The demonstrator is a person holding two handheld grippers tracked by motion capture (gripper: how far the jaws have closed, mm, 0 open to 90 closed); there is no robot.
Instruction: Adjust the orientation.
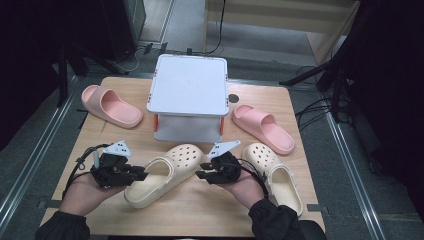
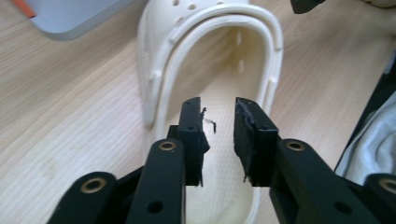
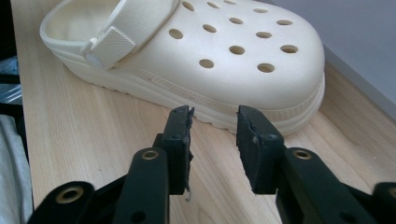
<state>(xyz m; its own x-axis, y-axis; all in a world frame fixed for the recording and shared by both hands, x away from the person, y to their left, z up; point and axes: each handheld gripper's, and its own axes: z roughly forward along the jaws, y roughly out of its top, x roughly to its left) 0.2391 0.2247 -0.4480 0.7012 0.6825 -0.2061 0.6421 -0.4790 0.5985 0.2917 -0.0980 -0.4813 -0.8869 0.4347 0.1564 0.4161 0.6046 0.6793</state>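
Between both grippers lies the cream clog (image 1: 161, 173); left gripper (image 1: 141, 176) and right gripper (image 1: 200, 170), part-open and empty, flank it for pickup.

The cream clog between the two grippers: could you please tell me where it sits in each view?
High view: the cream clog lies at lower centre, between the two grippers.
Left gripper view: its heel opening fills the centre, beyond the fingers.
Right gripper view: its holed toe spans the top.
Shared landmark: the white box, at the top left corner and right edge.
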